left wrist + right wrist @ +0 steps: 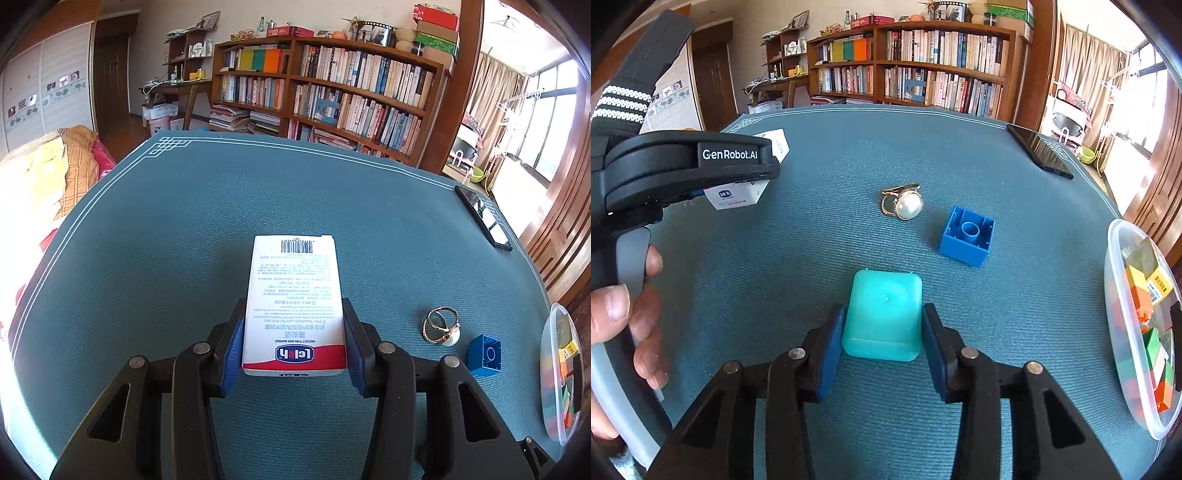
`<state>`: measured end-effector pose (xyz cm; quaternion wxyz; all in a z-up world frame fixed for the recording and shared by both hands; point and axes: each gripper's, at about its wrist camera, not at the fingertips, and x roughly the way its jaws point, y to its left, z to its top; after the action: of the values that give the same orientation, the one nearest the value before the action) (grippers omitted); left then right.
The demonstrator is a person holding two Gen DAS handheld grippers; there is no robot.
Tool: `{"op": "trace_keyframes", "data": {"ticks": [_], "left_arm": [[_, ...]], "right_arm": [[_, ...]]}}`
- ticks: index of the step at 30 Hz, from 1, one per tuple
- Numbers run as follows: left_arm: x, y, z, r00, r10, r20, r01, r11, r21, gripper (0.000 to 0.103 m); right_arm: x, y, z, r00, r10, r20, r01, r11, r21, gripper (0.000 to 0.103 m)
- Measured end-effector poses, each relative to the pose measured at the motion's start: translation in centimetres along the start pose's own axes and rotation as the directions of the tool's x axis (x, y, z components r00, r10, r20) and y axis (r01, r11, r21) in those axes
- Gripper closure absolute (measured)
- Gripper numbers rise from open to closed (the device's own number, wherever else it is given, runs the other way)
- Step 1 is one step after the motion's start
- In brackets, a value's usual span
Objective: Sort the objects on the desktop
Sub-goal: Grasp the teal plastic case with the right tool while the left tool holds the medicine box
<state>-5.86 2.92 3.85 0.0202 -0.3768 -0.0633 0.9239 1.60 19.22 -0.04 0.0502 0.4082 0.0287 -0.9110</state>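
Observation:
A white box (295, 295) with a red band and small print lies lengthwise between the blue pads of my left gripper (293, 306), which is shut on its sides just above the teal mat (184, 221). In the right wrist view a teal plastic case (882, 317) rests on the mat between the pads of my right gripper (883, 310). Its jaws sit close along both sides, with a thin gap showing at the right pad. A pearl ring (905, 205) and a blue brick (967, 236) lie beyond the case.
A clear tub (1115, 332) with several coloured bricks stands at the mat's right edge. A black phone (1039, 151) lies at the far right. A hand (631, 317) holds the left gripper at the left. Bookshelves stand behind the table.

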Motion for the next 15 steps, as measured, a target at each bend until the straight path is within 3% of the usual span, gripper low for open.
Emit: {"op": "trace_keyframes", "data": {"ticks": [7,15], "left_arm": [[-0.5,-0.7,-0.1,1.000,-0.015,0.011,0.015,1.000,0.014,0.054],[-1.4,-3.1,-0.4,0.998,-0.067,0.015,0.065,0.996,0.066,0.054]], "right_arm": [[-3.1,-2.5,0.5,0.994,0.046,0.097,-0.055,0.994,0.094,0.059],[-6.8,-6.4,0.8,0.985,-0.019,0.173,-0.014,0.982,0.191,0.061]]}}
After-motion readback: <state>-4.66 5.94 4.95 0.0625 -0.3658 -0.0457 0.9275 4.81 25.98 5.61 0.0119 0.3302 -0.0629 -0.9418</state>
